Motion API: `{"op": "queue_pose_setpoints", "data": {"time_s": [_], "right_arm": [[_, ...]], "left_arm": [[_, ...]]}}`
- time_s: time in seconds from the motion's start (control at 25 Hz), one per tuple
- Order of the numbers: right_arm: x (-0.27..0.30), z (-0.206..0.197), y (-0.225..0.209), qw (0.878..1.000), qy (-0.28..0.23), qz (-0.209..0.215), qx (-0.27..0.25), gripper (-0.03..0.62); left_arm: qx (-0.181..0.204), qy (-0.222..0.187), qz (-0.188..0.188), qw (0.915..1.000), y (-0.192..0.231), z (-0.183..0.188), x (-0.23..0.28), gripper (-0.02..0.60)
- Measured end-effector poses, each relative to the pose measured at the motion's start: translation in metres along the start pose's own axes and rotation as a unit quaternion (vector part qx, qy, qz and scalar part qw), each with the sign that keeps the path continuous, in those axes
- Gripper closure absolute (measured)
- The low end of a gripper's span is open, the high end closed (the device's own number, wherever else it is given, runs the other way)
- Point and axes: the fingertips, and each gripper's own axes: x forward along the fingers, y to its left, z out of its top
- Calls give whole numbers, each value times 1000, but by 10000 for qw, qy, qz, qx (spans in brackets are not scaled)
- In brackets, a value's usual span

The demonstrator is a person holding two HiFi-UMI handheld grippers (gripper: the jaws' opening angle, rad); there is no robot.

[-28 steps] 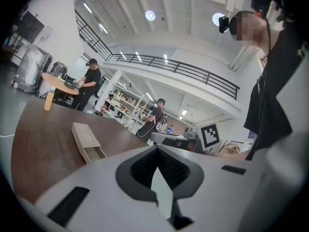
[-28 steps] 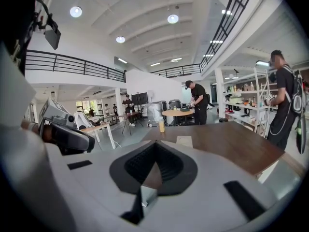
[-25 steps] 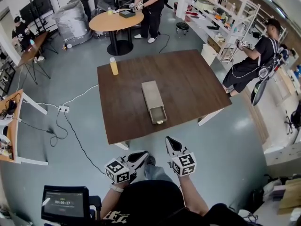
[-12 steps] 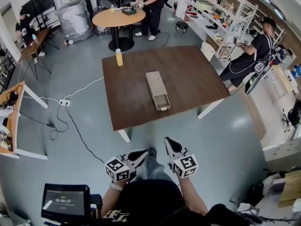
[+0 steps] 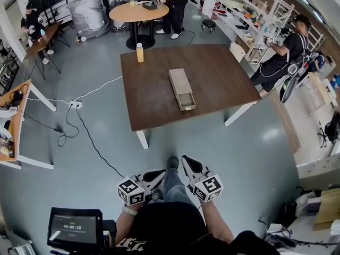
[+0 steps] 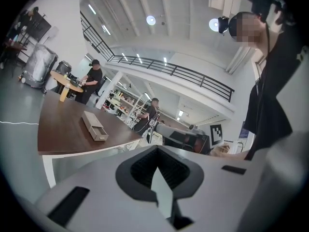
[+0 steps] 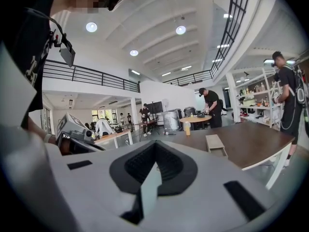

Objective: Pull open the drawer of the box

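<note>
A: Starting at the left tool [image 6: 157, 174]. Gripping anything?

B: Gripping nothing. Pressing its jaws together on empty air, and pointing roughly level, with the counter [image 6: 63, 134] off to the left of its view.

A: And the right tool [image 7: 150, 178]?

B: Doing likewise: closing tight with nothing between the jaws, and looking across the room with the counter off to the right.

A: Sitting where, looking down from the head?

B: Hanging side by side, low in front of the body, with a shoe [image 5: 172, 162] showing between them on the grey floor [image 5: 106, 137]. Standing well apart from the counter and touching nothing.

A: Moving outward, then. Finding the box?

B: Finding the box [image 5: 180, 82] lying lengthwise near the middle of the counter, turning one short end this way. Seeing the drawer [image 5: 186, 101] jutting out of that near end and showing an open hollow inside.

A: Sharing the counter with anything?

B: Only with a yellow bottle [image 5: 139, 52], standing upright near the far left corner, well apart from the box.

A: Judging progress how?

B: Reading the pull as done, going by the drawer standing out of the box. Not managing to tell whether fully drawn. Leaving, at most, a trip to the counter for a further pull. Otherwise looking finished, with both tools empty and away.
</note>
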Motion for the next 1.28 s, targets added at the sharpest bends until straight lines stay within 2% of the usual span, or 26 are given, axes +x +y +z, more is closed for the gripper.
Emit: {"op": "queue_pose_setpoints", "data": {"time_s": [0.48, 0.92, 1.28], "right_arm": [[-54, -9, 37, 9998, 94, -142, 97, 606], [-76, -4, 46, 10000, -4, -71, 21, 606], [-162, -22, 35, 9994, -4, -267, 224, 606]], "left_arm": [[-85, 51, -174, 9998, -51, -35, -18, 581], [75, -75, -61, 9999, -65, -35, -20, 581], [96, 65, -113, 9999, -135, -65, 7, 581]]}}
